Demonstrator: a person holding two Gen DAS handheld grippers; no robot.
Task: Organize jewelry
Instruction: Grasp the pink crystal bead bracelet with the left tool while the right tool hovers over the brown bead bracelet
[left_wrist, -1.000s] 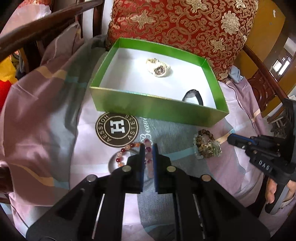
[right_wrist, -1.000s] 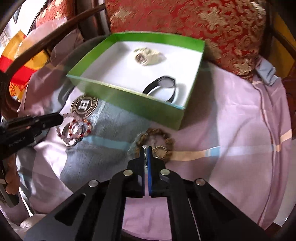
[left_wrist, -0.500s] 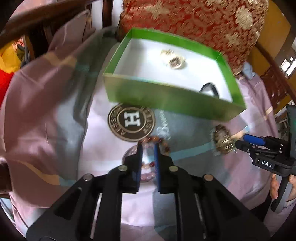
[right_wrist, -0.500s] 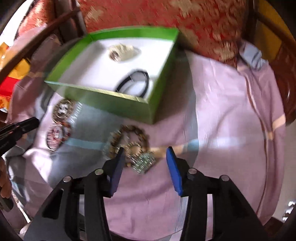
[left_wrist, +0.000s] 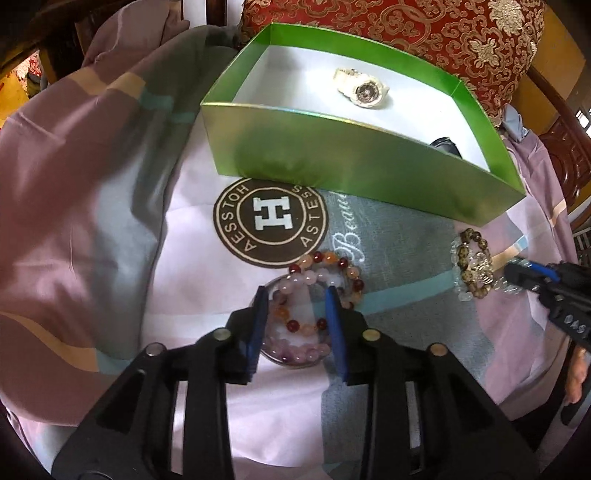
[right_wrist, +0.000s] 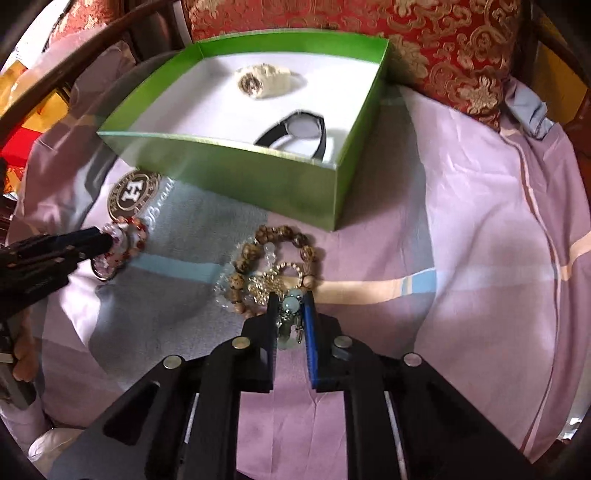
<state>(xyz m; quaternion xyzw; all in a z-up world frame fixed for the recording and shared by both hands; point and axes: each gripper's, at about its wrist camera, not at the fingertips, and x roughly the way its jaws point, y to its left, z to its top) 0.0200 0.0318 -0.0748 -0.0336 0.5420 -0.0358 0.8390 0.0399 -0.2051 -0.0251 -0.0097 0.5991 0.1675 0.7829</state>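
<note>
1. Sitting on the sheet (left_wrist: 110, 206): green box (left_wrist: 332, 162), holding a cream watch (left_wrist: 364, 88) and a black watch (right_wrist: 299, 129).
2. Lying just in front of the box, by its left half: red-and-pink bracelets (left_wrist: 317, 273) on a glass dish (left_wrist: 291, 360).
3. Straddling those bracelets: left gripper (left_wrist: 295, 306), jaws opening, pads not pressing the beads.
4. Lying in front of the box's right corner: brown bracelet (right_wrist: 273, 254) among clear beads.
5. Closing around the pale blue charm (right_wrist: 290, 306) of that pile: right gripper (right_wrist: 290, 310), pads hugging it.
</note>
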